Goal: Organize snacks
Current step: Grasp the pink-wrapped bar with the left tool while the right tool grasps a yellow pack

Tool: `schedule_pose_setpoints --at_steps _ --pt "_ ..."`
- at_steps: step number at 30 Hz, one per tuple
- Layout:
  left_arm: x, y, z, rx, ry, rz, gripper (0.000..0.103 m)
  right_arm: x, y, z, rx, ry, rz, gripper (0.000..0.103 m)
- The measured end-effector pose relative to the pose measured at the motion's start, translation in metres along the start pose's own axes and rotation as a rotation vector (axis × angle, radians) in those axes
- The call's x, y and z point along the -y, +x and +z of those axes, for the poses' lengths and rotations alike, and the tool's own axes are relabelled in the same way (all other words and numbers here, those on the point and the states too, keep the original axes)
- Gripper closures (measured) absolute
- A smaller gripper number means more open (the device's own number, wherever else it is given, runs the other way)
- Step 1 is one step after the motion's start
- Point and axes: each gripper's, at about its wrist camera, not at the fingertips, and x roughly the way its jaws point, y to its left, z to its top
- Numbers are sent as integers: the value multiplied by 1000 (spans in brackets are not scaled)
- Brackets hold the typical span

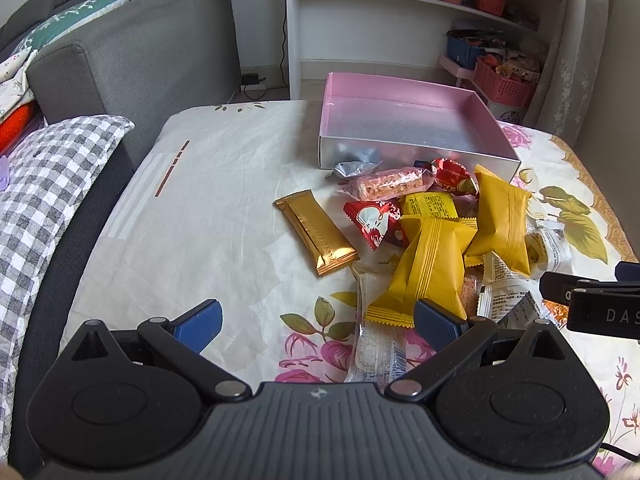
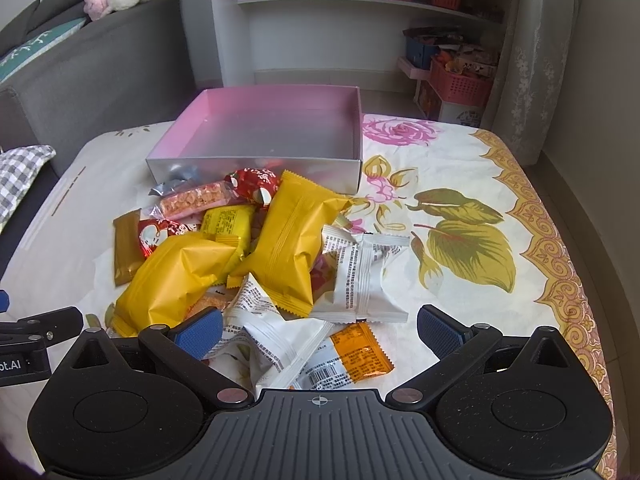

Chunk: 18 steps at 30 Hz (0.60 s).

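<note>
A bench draped in a floral cloth (image 2: 460, 184) is seen filling both views, with a grey sofa (image 1: 132, 52) along its left side and white shelves (image 1: 380, 20) holding pink baskets behind its far edge. Toward the far edge, an open box (image 2: 256, 168) with a pink lining is set; nothing can be made out inside it. Just in front of its near wall, a loose heap of snacks is spread toward the near edge: two puffy yellow packets (image 2: 292, 240) and (image 2: 180, 276), white printed wrappers (image 2: 360, 276), a flat gold bar (image 1: 318, 232), a pink crisp bar (image 1: 384, 184), red foil sweets (image 1: 376, 224) and a small orange sachet (image 2: 360, 352). All are judged light, soft and crinkly, the foil likely slippery; the pillow packs would best be pinched at a crimped end seam or across the middle, gently, since the contents may crumble. The left claw (image 1: 316, 322) is held wide above the near-left of the heap, nothing between its pads. The right claw (image 2: 320, 326) is likewise spread wide, over the white wrappers, gripping nothing.
</note>
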Motion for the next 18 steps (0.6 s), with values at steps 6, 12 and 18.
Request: schedule_pose_setpoints --at_steps 6,12,18 --pt "-3 -2 2 6 -13 -18 1 3 1 4 -4 8 4 0" --pt "-13 6 13 -14 -46 -31 1 3 0 19 -18 9 4 0" --pt "-15 17 31 -27 6 -96 4 5 5 47 -59 24 103 0"
